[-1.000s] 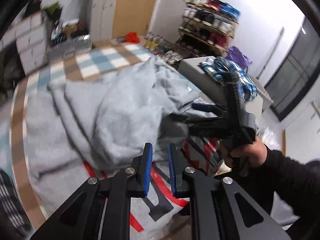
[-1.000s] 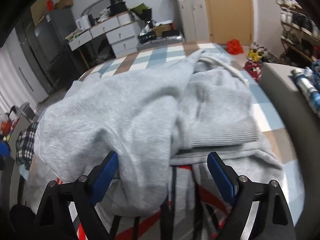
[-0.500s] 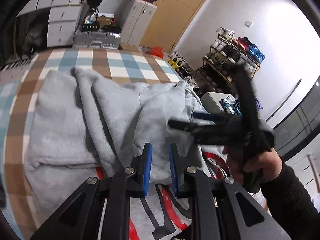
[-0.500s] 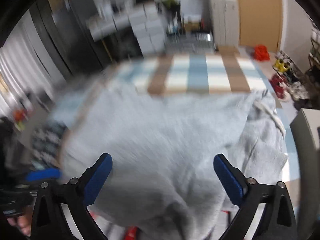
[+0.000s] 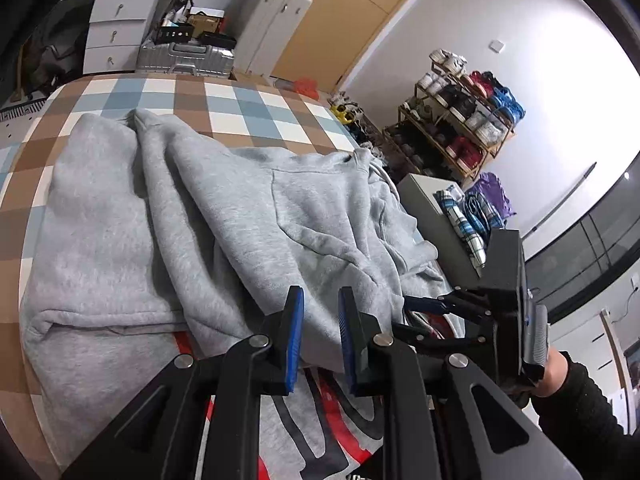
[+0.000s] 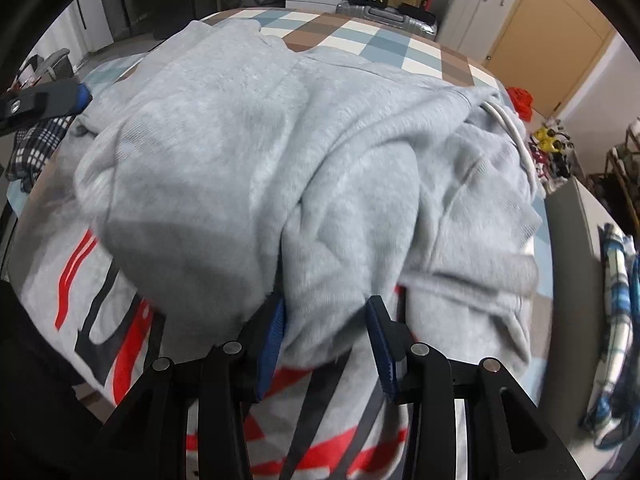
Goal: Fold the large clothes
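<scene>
A large grey hoodie (image 5: pixel 248 216) with a red and black print lies bunched on a checked bed; it fills the right wrist view (image 6: pixel 280 152). My left gripper (image 5: pixel 320 320) hovers over the hoodie's near fold, its blue pads a narrow gap apart with no cloth between them. My right gripper (image 6: pixel 326 332) has its jaws around a bunched fold of the hoodie, the cloth filling the gap between the pads. The right gripper also shows in the left wrist view (image 5: pixel 432 308), at the hoodie's right edge. A white drawstring (image 6: pixel 516 128) runs along the hood.
The checked bed cover (image 5: pixel 224 100) extends beyond the hoodie. A grey box (image 5: pixel 436 216) with plaid clothes (image 5: pixel 468 216) stands to the right. A shoe rack (image 5: pixel 464 120), a suitcase (image 5: pixel 184 58) and drawers (image 5: pixel 116 28) line the room. A plaid garment (image 6: pixel 32 148) lies at the left.
My right gripper has narrowed from wide open and come down around a fold of the hoodie. The left gripper has shifted its view over the bed; its jaws keep the same narrow gap.
</scene>
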Tool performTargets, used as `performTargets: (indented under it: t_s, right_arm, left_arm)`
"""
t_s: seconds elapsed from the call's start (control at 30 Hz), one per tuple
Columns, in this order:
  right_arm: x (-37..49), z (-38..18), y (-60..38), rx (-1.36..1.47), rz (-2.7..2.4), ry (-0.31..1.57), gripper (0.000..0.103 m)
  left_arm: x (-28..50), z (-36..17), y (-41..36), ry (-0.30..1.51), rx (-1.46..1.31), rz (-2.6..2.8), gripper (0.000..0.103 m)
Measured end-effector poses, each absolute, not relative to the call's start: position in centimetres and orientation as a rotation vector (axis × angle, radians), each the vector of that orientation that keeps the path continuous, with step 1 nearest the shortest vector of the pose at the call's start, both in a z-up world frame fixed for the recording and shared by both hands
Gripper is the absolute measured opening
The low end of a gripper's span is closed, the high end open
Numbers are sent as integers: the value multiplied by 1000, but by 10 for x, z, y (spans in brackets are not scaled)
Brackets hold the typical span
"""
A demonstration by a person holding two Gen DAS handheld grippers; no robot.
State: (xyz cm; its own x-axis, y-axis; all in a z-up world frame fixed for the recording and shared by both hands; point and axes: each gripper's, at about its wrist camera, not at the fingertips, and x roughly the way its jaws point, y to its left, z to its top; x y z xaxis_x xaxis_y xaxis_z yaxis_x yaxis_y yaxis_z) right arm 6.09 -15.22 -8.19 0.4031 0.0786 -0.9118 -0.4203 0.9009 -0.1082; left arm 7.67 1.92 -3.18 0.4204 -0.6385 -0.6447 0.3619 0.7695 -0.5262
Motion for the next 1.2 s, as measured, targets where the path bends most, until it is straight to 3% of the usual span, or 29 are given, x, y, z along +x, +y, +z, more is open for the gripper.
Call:
performTargets:
  t_s: [0.2,0.27,0.3,0.33,0.47,0.67,0.87,1.1,1.2]
  right_arm:
    - [75,-34,-166,-81,362,1079,45]
    - [88,-13,-162,12,388,1030,70]
    - [95,-6,-156,32,409,1016,89]
    - [102,-1,-148,40,433,1004,95]
    - [126,6,-98,-92,452,1024,95]
    - [132,-42,-64,-469,302,1149,95]
    - [95,-91,-97,-368,360,1244,94]
    - [79,-56,-147,-80,445,1150,95]
    - [79,-42,-146,-92,411,1072,95]
  left_arm:
    - [80,-26,4,948,-274,-633,12]
    - [82,-31,2,943,-279,-631,12]
    - [82,-34,3,943,-288,-627,12]
    - [80,-39,4,942,-297,-626,12]
    - [76,-54,17,945,-346,-607,12]
    - [75,-52,43,923,-395,-554,12]
    - [73,-43,42,914,-414,-586,12]
    - [72,-49,20,940,-328,-603,12]
    - [73,-48,11,942,-312,-624,12]
